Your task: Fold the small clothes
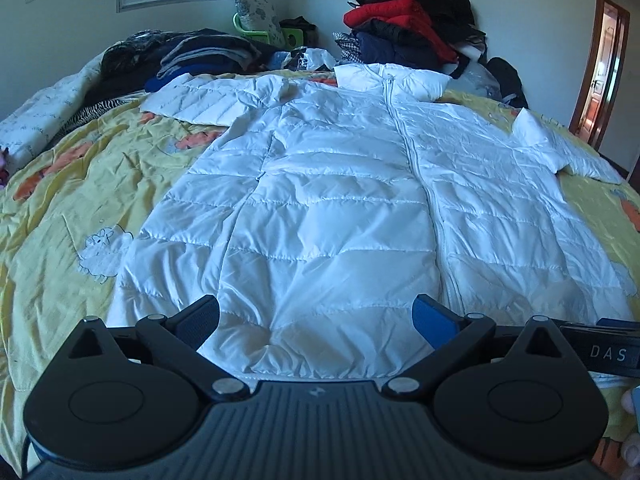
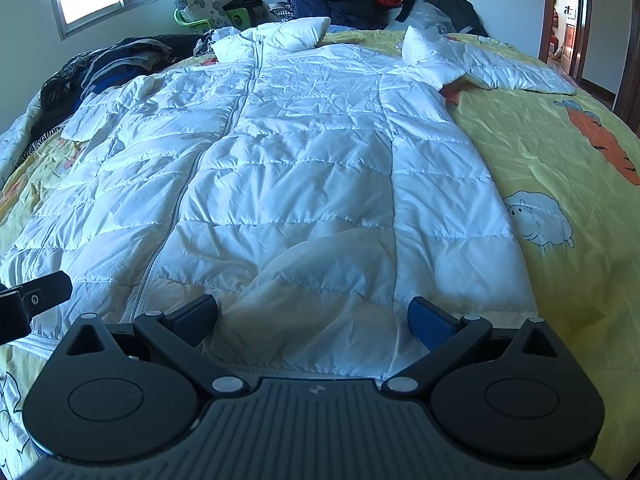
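A white quilted puffer jacket (image 1: 340, 200) (image 2: 288, 160) lies flat and zipped on a yellow bedspread, collar at the far end, hem nearest me, both sleeves spread sideways. My left gripper (image 1: 316, 320) stands open over the hem's left half, with white fabric showing between its fingers and nothing pinched. My right gripper (image 2: 312, 320) is open over the right half of the hem. The right gripper's dark body (image 1: 600, 348) shows at the right edge of the left wrist view, and part of the left gripper (image 2: 36, 300) at the left edge of the right wrist view.
The yellow bedspread (image 1: 80, 200) (image 2: 560, 160) has carrot and sheep prints. Dark folded clothes (image 1: 192, 56) lie at the far left. A pile of red and black jackets (image 1: 408, 20) stands against the back wall. A doorway (image 2: 568, 12) opens at the right.
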Motion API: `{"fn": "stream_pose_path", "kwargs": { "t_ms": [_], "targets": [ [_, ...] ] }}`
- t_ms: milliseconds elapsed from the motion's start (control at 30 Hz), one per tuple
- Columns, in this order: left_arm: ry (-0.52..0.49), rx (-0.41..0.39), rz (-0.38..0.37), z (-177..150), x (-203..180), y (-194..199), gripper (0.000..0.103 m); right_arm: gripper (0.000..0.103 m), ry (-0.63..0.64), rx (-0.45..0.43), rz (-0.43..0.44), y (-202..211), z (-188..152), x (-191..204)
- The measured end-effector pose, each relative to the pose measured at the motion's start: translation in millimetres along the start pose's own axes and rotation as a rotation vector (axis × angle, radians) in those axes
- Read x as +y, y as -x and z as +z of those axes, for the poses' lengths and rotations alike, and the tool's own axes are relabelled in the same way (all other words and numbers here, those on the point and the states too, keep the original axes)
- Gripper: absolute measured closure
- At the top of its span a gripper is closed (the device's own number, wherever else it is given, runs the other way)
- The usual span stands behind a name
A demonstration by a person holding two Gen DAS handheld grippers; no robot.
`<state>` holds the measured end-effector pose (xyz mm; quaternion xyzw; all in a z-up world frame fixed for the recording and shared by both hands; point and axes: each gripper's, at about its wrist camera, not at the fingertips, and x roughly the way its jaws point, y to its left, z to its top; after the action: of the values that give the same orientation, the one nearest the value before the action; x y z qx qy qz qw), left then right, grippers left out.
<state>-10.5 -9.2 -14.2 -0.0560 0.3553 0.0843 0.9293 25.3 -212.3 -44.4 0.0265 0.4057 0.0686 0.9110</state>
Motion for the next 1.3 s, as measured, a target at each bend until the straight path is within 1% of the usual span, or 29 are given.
{"fn": "stream_pose_path", "kwargs": {
  "t_ms": [600, 767, 1033, 1200, 1300],
  "targets": [
    [0.023, 0.054, 0.000, 2.5, 4.3, -6.9, 0.000, 0.001, 0.001, 0.004, 0.001, -0.9, 0.4, -0.4],
    [0.016, 0.042, 0.001, 4.0, 4.0, -4.2, 0.000, 0.001, 0.007, 0.009, 0.001, -2.1, 1.8, 0.4],
    [0.026, 0.050, 0.000, 5.2, 5.3, -4.1, 0.000, 0.001, 0.015, 0.005, -0.001, -0.3, 6.6, -0.2],
    [0.010, 0.030, -0.005, 9.2, 5.3, -2.4, 0.000, 0.001, 0.026, 0.004, -0.003, 1.1, 8.9, -0.6],
    [0.015, 0.008, 0.001, 16.2, 6.7, -3.3, 0.000, 0.001, 0.050, -0.019, -0.011, 4.6, 13.5, 0.9]
  ]
}}
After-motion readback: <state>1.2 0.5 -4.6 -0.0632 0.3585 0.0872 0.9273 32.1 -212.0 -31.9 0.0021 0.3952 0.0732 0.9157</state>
